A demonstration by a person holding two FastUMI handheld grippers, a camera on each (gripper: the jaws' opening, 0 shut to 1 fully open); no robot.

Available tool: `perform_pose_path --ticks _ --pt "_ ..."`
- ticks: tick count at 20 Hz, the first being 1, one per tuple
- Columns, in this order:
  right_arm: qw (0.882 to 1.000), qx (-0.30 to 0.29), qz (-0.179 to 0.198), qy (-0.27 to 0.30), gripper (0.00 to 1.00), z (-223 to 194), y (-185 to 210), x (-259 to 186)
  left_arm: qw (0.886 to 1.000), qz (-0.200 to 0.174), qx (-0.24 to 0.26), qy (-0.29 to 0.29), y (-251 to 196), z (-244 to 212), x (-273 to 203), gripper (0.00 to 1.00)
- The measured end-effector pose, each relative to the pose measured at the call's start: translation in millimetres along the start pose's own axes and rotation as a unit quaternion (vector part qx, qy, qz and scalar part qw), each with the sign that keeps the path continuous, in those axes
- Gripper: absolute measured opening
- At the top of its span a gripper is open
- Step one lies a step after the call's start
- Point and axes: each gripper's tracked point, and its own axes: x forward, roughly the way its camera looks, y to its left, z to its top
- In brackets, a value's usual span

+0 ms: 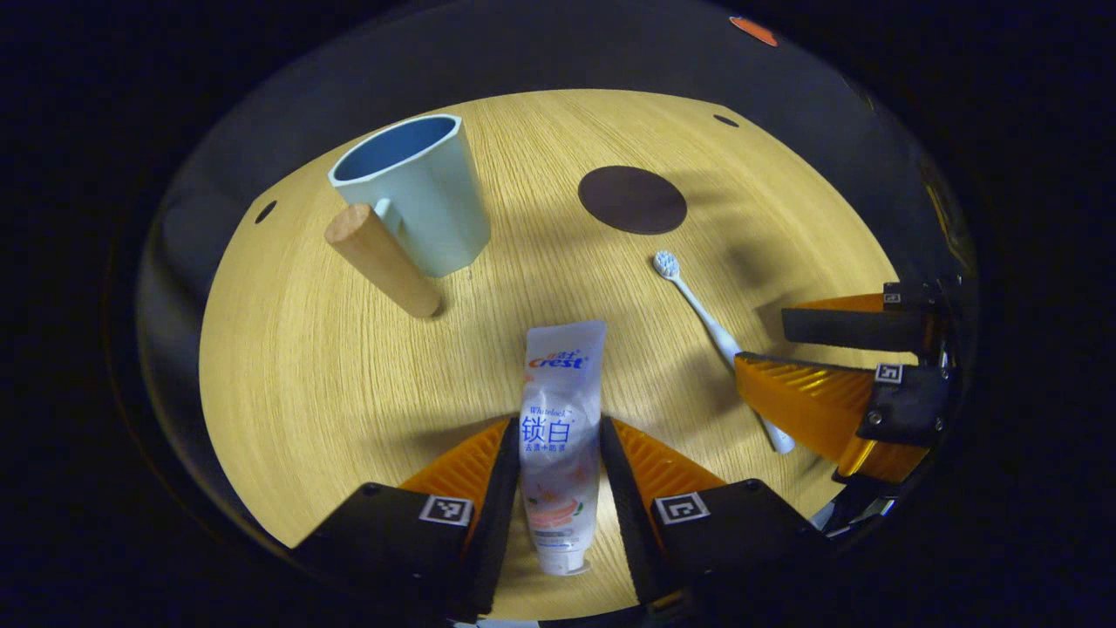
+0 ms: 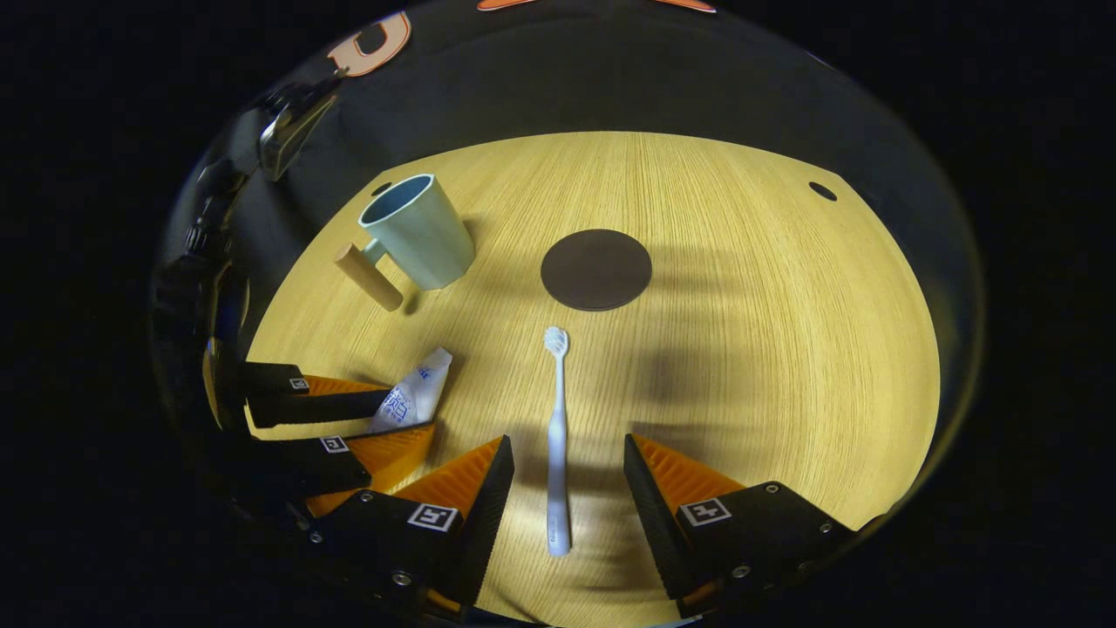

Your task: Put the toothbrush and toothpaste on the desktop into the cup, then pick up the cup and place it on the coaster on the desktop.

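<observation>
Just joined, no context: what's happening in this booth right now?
A person works two claws over a light wooden desktop. The left claw straddles the white toothpaste tube; whether it is squeezing is unclear. The right claw is open around the white toothbrush, which lies flat. The pale blue cup with a wooden handle is empty, and nothing sits on the dark round coaster.

Counter [image 2: 785,349] lay bare right of coaster [image 2: 596,269] and toothbrush [image 2: 557,436]. Cup [image 2: 418,228] with its wooden handle [image 2: 369,276] stood at far left, well apart from coaster; lane between was open.
</observation>
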Motion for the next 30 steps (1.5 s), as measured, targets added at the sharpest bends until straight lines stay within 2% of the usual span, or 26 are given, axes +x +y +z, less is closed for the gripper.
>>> perform_pose_path --ticks 1,5,6,7,8,9,11,12,14,18,19,21,22,25,26,30 --pt "1.000 0.002 0.000 0.002 0.78 -1.8 -0.6 0.6 1.000 0.002 0.001 0.000 -0.7 4.1 3.0 0.59" --pt "1.000 0.001 0.005 0.003 0.77 -2.6 2.4 1.4 1.000 -0.005 -0.009 -0.030 -7.2 28.4 -3.7 0.45" --pt "1.000 0.002 0.006 0.003 0.77 -3.2 3.8 1.4 0.999 -0.012 0.000 -0.037 -8.7 37.5 0.8 0.24" --pt "1.000 0.001 0.008 0.003 0.77 -3.0 5.2 2.2 0.999 -0.015 -0.002 -0.032 -7.3 41.0 -3.4 0.19" --pt "1.000 0.000 0.008 0.002 0.77 -3.4 5.7 2.5 0.999 -0.022 -0.007 -0.034 -8.3 48.1 -5.4 0.18" --pt "1.000 -0.003 0.009 0.002 0.77 -3.7 7.1 2.3 0.999 -0.028 -0.012 -0.036 -5.8 23.8 -7.6 0.18" --pt "1.000 -0.006 0.012 0.001 0.78 -4.1 10.8 2.4 0.997 -0.048 -0.028 -0.045 -10.4 47.7 -7.9 0.17" --pt "1.000 -0.006 0.017 0.000 0.78 -4.5 13.5 0.3 0.997 -0.057 -0.034 -0.042 -10.4 50.4 -4.5 0.10" --pt "1.000 -0.010 0.024 -0.005 0.78 -4.1 17.5 -2.2 0.995 -0.072 -0.049 -0.046 -9.9 50.2 -8.0 0.10" --pt "1.000 -0.014 0.025 -0.008 0.77 -4.9 16.8 -6.8 0.993 -0.077 -0.057 -0.065 -7.0 51.4 -12.0 0.10" --pt "0.999 -0.017 0.031 -0.004 0.75 -5.3 19.5 -3.1 0.993 -0.077 -0.058 -0.070 -8.1 52.2 -13.5 0.10" --pt "0.999 -0.015 0.041 0.007 0.58 -9.8 24.1 -1.6 0.992 -0.073 -0.059 -0.082 -6.8 53.1 -15.7 0.10" --pt "0.999 -0.019 0.034 0.010 0.59 -11.3 21.7 2.4 0.992 -0.073 -0.061 -0.086 -5.9 53.0 -17.3 0.10" --pt "0.999 -0.024 0.019 0.014 0.50 -11.6 18.7 11.0 0.989 -0.087 -0.068 -0.095 -7.8 58.1 -23.3 0.09" --pt "0.999 -0.026 0.018 0.012 0.49 -9.8 19.7 12.8 0.988 -0.087 -0.073 -0.102 -3.8 58.1 -21.4 0.04" --pt "0.999 -0.035 0.004 -0.005 0.39 -1.2 14.5 19.5 0.986 -0.089 -0.073 -0.120 -3.3 57.2 -26.9 0.05"
